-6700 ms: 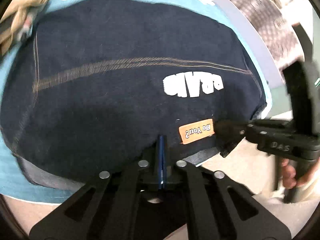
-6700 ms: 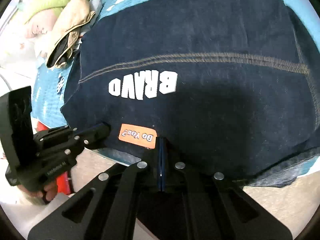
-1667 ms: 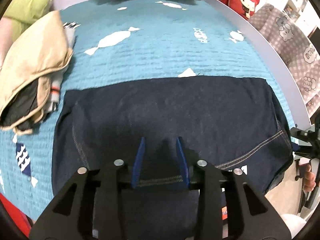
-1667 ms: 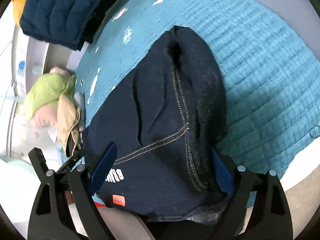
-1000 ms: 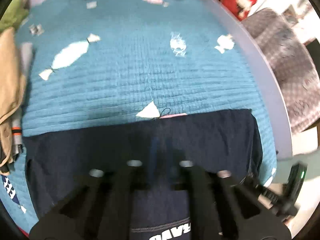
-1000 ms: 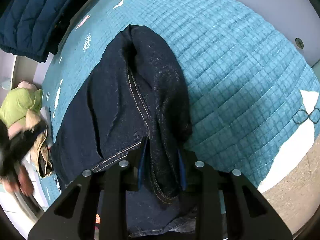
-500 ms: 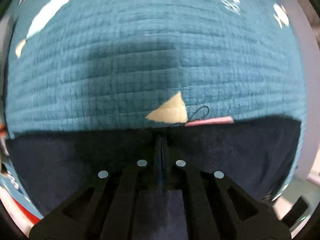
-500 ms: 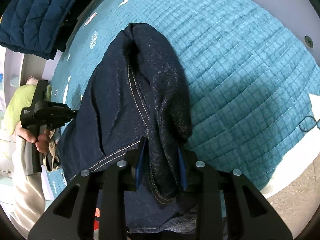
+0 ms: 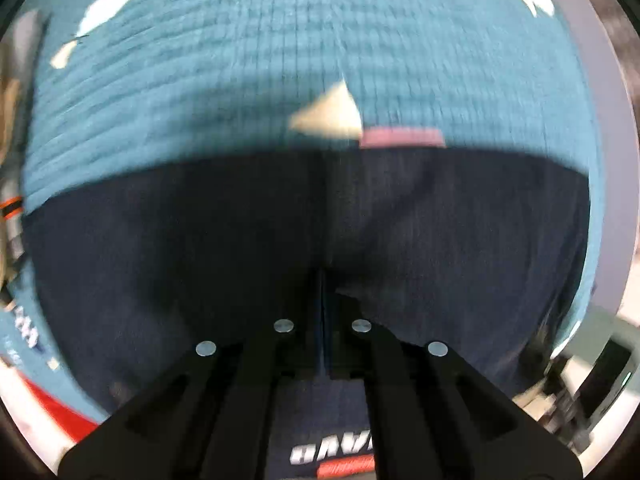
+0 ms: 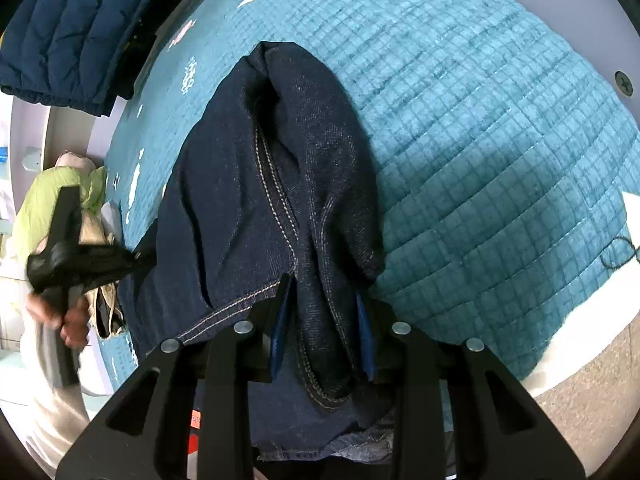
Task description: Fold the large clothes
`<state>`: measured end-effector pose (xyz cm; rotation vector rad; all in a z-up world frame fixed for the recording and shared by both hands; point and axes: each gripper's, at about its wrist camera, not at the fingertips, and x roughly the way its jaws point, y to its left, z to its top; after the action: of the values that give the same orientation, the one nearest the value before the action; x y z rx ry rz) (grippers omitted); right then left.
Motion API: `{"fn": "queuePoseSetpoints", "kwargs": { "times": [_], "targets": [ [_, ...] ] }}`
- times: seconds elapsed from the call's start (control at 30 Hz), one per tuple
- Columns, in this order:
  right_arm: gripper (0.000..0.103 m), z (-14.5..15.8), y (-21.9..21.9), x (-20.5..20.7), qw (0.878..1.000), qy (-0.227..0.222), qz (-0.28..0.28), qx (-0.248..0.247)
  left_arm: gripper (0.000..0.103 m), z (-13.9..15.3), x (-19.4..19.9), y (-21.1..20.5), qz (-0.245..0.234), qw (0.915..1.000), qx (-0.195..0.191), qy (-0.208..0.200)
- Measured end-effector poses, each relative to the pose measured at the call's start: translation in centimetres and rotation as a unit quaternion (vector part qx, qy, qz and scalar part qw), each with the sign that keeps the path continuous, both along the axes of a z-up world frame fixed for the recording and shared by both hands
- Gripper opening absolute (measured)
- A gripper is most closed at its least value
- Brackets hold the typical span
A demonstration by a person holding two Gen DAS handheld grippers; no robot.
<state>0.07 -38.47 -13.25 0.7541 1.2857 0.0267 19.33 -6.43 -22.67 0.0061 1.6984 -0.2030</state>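
A dark denim garment (image 9: 200, 260) lies folded on the teal quilt (image 9: 240, 60). White lettering (image 9: 332, 452) shows on it near me. My left gripper (image 9: 322, 280) points straight down with its jaws together, tips on the denim; I cannot tell whether any cloth is pinched. In the right wrist view the same left gripper (image 10: 138, 257) touches the left edge of the denim garment (image 10: 224, 200), with a hand (image 10: 68, 320) on its grip. My right gripper (image 10: 324, 312) is shut on a bunched, stitched fold of the denim, held between its blue pads (image 10: 280, 320).
A navy puffer jacket (image 10: 80, 28) lies at the quilt's far end. A green bundle (image 10: 40, 208) and a beige garment (image 10: 105, 304) sit left of the denim. The bed's grey rim (image 9: 616, 160) runs on the right. Bare teal quilt (image 10: 480, 140) spreads right of the fold, floor (image 10: 592, 380) beyond.
The left gripper, open earlier, has shut and sunk from the denim's far edge down onto the cloth. The right gripper closed on the fold and keeps hold, barely moving.
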Motion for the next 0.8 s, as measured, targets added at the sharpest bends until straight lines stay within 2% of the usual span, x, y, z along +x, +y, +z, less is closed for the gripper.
{"fn": "queuePoseSetpoints", "kwargs": {
  "times": [0.07, 0.13, 0.2, 0.23, 0.3, 0.33, 0.4, 0.43, 0.5, 0.53, 0.6, 0.63, 0.67, 0.77, 0.8],
  "targets": [
    [0.027, 0.0, 0.1, 0.1, 1.000, -0.001, 0.000, -0.004, 0.000, 1.1, -2.2, -0.1, -0.016, 0.9992, 0.010, -0.036],
    [0.028, 0.1, 0.3, 0.2, 1.000, -0.007, 0.002, -0.008, 0.000, 0.4, -4.1, -0.3, -0.026, 0.9975, 0.021, -0.062],
    [0.029, 0.0, 0.6, 0.0, 1.000, -0.011, 0.004, -0.011, 0.000, -0.3, -4.5, -0.5, -0.022, 0.9963, 0.032, -0.076],
    [0.029, 0.0, 0.6, 0.0, 1.000, -0.010, 0.004, -0.009, 0.000, 0.1, -4.8, -0.6, -0.016, 0.9958, 0.036, -0.082],
    [0.028, 0.0, 0.6, -0.1, 1.000, -0.008, 0.005, -0.007, 0.000, 1.7, -6.8, -1.2, -0.040, 0.9933, 0.055, -0.093],
    [0.028, 0.0, 0.6, -0.1, 1.000, -0.008, 0.004, -0.005, 0.000, 2.2, -8.5, -1.2, -0.051, 0.9936, 0.049, -0.088],
    [0.028, -0.1, 0.4, 0.0, 1.000, -0.010, 0.005, -0.005, 0.000, 1.3, -11.4, -0.3, -0.041, 0.9969, 0.033, -0.059],
    [0.028, -0.2, 0.5, 0.0, 1.000, -0.011, 0.007, -0.007, 0.000, 0.7, -12.6, 0.2, -0.034, 0.9966, 0.027, -0.069],
    [0.031, -0.3, 0.5, 0.1, 1.000, -0.019, 0.014, -0.009, 0.000, -0.5, -14.2, 0.1, -0.033, 0.9909, 0.029, -0.127],
    [0.031, -0.2, 0.5, 0.1, 1.000, -0.019, 0.015, -0.011, 0.000, -0.4, -14.7, 0.1, -0.020, 0.9894, 0.033, -0.140],
    [0.030, -0.1, 0.6, 0.0, 1.000, -0.018, 0.018, -0.013, 0.000, 1.1, -15.8, -0.3, -0.019, 0.9872, 0.041, -0.153],
    [0.030, -0.1, 0.7, 0.0, 0.999, -0.021, 0.021, -0.014, 0.000, 1.5, -16.5, -0.4, -0.030, 0.9888, 0.021, -0.145],
    [0.029, -0.1, 0.7, 0.0, 0.999, -0.024, 0.024, -0.015, 0.000, 1.3, -17.3, -0.1, -0.030, 0.9903, 0.008, -0.135],
    [0.026, 0.3, 1.2, -0.3, 0.998, -0.034, 0.036, -0.030, 0.000, 0.7, -17.9, 0.6, -0.021, 0.9863, -0.002, -0.164],
    [0.021, 0.5, 1.4, -0.3, 0.998, -0.037, 0.040, -0.032, 0.000, 0.5, -18.4, 0.9, -0.007, 0.9855, -0.006, -0.170]
  ]
}}
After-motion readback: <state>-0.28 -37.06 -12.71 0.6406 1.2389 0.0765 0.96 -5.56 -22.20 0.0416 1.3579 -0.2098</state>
